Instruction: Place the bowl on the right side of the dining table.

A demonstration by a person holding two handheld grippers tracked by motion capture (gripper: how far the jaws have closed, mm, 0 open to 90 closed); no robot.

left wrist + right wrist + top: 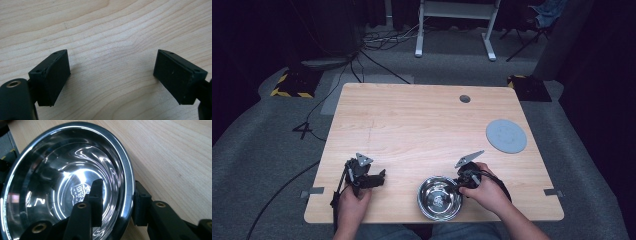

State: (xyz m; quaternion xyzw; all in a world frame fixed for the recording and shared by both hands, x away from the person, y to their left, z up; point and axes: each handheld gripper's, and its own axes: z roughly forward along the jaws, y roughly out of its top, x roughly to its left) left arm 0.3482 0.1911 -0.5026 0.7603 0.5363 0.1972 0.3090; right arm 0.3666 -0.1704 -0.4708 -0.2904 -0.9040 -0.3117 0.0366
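A shiny steel bowl sits near the front edge of the wooden table. My right gripper comes at it from its right side. In the right gripper view the bowl has one jaw inside and the other pressed against the outside of its rim, so the right gripper is shut on that rim. My left gripper rests low at the front left of the table, apart from the bowl. In the left gripper view the left gripper is open wide, with bare wood between its pads.
A flat grey disc lies at the right side of the table. A small round cable hole is near the far edge. Cables trail over the grey floor on the left, and a white desk frame stands beyond the table.
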